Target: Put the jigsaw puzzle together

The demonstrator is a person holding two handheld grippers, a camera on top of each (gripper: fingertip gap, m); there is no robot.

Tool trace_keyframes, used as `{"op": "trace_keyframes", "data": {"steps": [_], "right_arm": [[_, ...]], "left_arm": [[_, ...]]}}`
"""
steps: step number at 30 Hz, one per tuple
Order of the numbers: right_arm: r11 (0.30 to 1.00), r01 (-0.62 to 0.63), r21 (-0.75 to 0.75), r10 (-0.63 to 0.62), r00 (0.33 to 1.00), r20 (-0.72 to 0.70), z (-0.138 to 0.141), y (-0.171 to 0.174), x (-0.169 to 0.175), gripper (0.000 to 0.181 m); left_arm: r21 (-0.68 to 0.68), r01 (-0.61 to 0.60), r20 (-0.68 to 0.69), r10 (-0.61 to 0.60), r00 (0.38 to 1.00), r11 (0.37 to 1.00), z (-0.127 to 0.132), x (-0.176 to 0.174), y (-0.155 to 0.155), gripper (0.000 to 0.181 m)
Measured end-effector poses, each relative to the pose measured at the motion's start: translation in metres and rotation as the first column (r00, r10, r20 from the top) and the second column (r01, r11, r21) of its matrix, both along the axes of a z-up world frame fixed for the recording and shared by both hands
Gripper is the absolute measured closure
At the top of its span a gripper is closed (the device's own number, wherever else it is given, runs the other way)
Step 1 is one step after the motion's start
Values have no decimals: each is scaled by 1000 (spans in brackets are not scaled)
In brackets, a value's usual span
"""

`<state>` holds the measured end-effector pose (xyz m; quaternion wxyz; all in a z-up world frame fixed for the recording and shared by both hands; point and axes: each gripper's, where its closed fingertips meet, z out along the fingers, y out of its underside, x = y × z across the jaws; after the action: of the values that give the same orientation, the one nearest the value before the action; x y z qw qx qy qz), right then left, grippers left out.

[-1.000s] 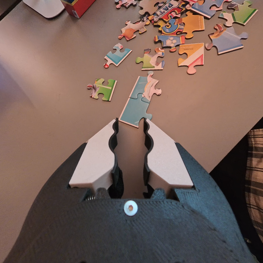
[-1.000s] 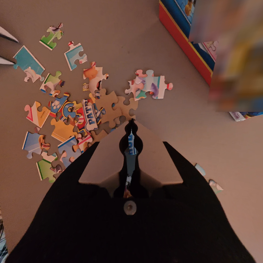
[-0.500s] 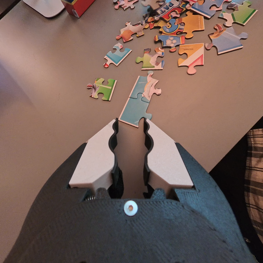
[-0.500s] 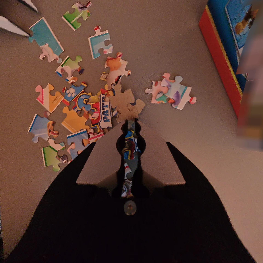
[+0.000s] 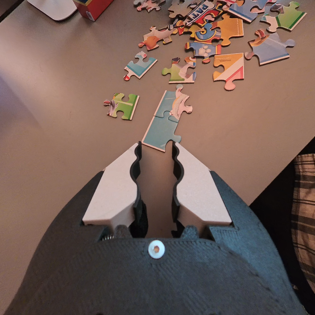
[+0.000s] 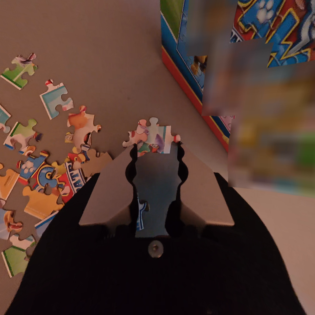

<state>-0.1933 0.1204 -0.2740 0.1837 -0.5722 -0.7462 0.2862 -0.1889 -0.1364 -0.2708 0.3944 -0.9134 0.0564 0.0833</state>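
Hovering low over the matte grey-brown table [image 5: 59,136], the left gripper [image 5: 156,144] is agape and empty, tips just short of two joined teal cardboard puzzle pieces [image 5: 167,117]. Right view: right gripper [image 6: 156,146] spread wide, empty, tips at a pastel joined pair of pieces [image 6: 151,136]; glossy red-blue puzzle box [image 6: 180,64] near.

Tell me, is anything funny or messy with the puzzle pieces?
Yes. One brown piece in the heap lies with its plain cardboard side up, so its picture is hidden. The heap's pieces also overlap one another. The joined blue pair lies flat and neat.
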Motion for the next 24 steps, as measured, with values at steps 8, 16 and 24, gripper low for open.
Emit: {"op": "trace_keyframes", "data": {"steps": [8, 16, 24], "right_arm": [[1000, -22, -1, 22, 999, 42, 2, 1, 16, 145], [985, -143, 98, 155, 978, -138, 42, -3, 55, 145], [911, -249, 328, 306, 942, -136, 51, -13, 96, 145]], "left_arm": [[3, 3, 2, -3, 1000, 1000, 0, 0, 0, 146], [15, 6, 14, -6, 1000, 1000, 3, 1, 0, 139], [1, -2, 3, 2, 1000, 1000, 5, -2, 1, 137]]}}
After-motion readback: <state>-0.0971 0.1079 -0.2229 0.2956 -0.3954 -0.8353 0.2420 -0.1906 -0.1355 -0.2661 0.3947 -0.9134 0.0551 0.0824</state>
